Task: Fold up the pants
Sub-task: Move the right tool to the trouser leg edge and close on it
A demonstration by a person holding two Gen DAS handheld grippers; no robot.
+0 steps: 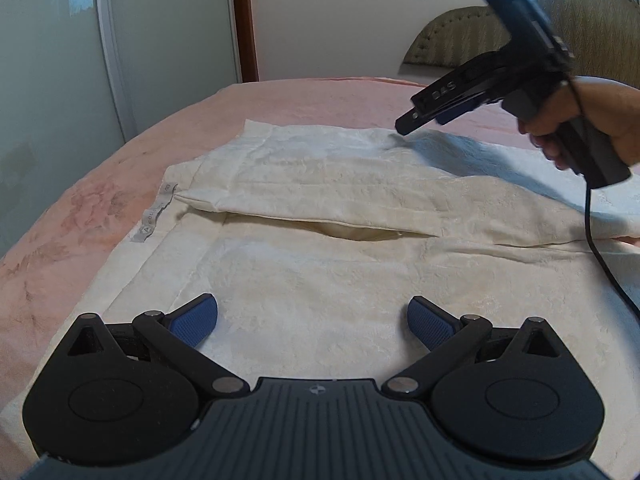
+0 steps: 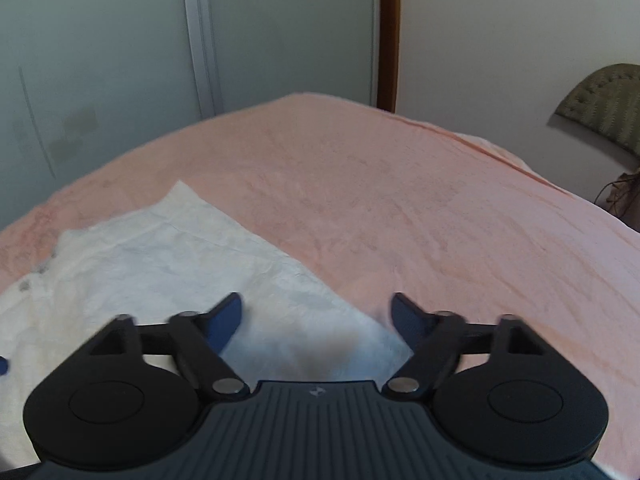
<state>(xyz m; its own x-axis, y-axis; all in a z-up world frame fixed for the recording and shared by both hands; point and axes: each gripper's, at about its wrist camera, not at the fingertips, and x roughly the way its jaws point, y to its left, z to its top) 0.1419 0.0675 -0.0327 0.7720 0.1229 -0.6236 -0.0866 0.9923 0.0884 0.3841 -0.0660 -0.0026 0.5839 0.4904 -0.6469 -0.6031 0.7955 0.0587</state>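
Note:
Cream white pants point(image 1: 320, 216) lie flat on a pink bed, with one part folded over the other and a grey label point(image 1: 154, 216) at the left edge. My left gripper point(image 1: 312, 320) is open and empty, low over the near part of the pants. My right gripper point(image 1: 408, 122) shows in the left wrist view, held in a hand above the far edge of the pants. In the right wrist view my right gripper point(image 2: 318, 314) is open and empty above the pants point(image 2: 160, 264), near their edge.
The pink bedspread point(image 2: 400, 208) covers the bed on all sides of the pants. A wardrobe with pale doors point(image 1: 52, 60) and a brown door frame point(image 1: 244, 20) stand behind. A padded headboard point(image 1: 452, 40) is at the right. A black cable point(image 1: 592, 240) hangs from the right gripper.

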